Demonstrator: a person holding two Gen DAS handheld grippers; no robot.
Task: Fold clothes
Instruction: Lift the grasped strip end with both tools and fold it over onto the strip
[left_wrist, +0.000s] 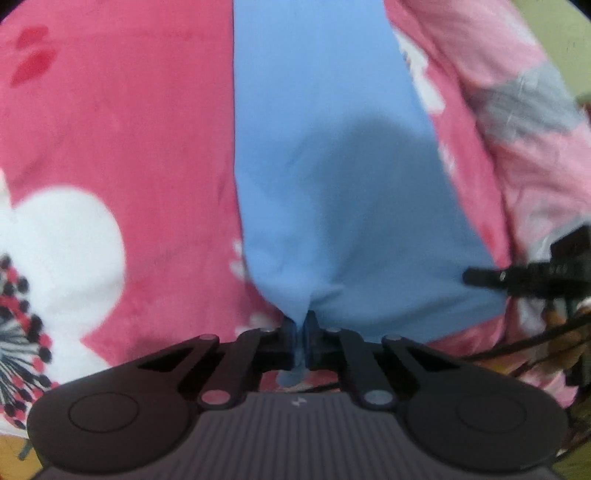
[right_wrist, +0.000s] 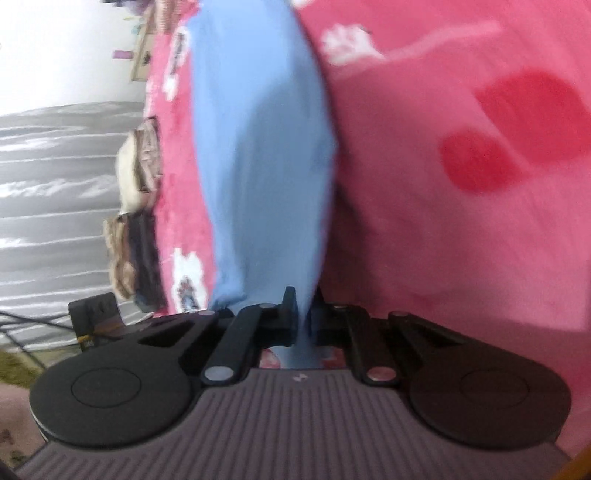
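I can't see the far end of the light blue cloth garment (left_wrist: 332, 177); it runs off the top edge in both wrist views. Right of that garment in my left view, a black jointed gripper part (left_wrist: 532, 275) is cut by the frame edge. Left of the garment in my right view, the stacked folded fabrics (right_wrist: 138, 206) are too smeared to identify, as is the small black box (right_wrist: 96, 314).

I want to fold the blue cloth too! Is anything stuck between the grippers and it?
No. The left gripper and the right gripper are each shut right on the blue cloth, with its fabric pinched between the fingers. Only the pink blanket lies under it.
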